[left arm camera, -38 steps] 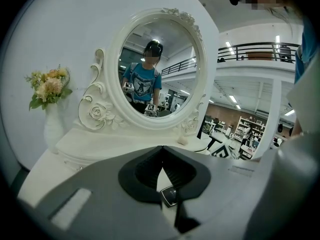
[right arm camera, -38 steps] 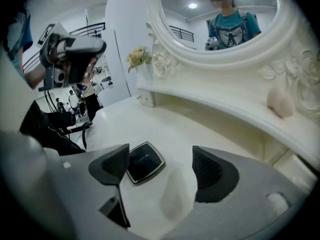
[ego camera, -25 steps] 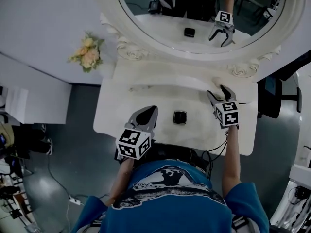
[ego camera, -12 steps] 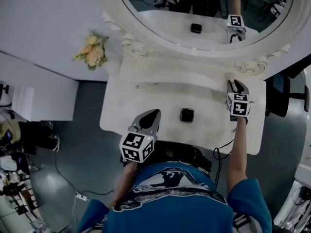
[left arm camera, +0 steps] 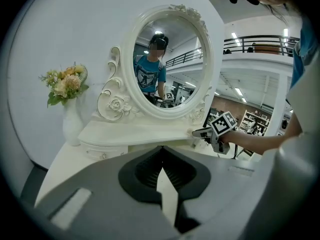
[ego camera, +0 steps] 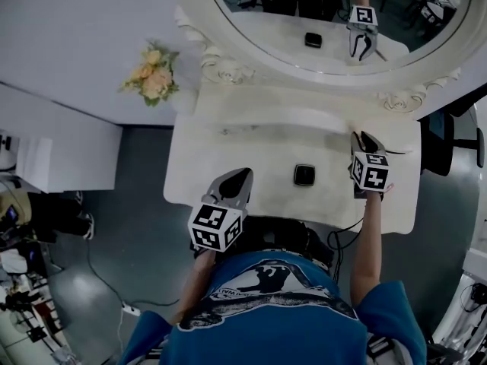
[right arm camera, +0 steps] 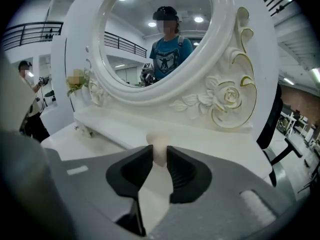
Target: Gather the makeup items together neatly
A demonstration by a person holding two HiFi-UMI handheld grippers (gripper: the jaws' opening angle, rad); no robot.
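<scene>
Evidently for gathering, the right tongs (right arm camera: 159, 154) had just closed, pinching a beige sponge (right arm camera: 159, 142) at two o'clock; left tongs (left arm camera: 161, 156) pressed together, empty

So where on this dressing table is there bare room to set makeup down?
The white tabletop is bare across its left half, between the left tool, the raised mirror shelf and the black square case. The right rear corner is crowded: the right tool has just been closing its jaws on a pale peach rounded item there.
</scene>
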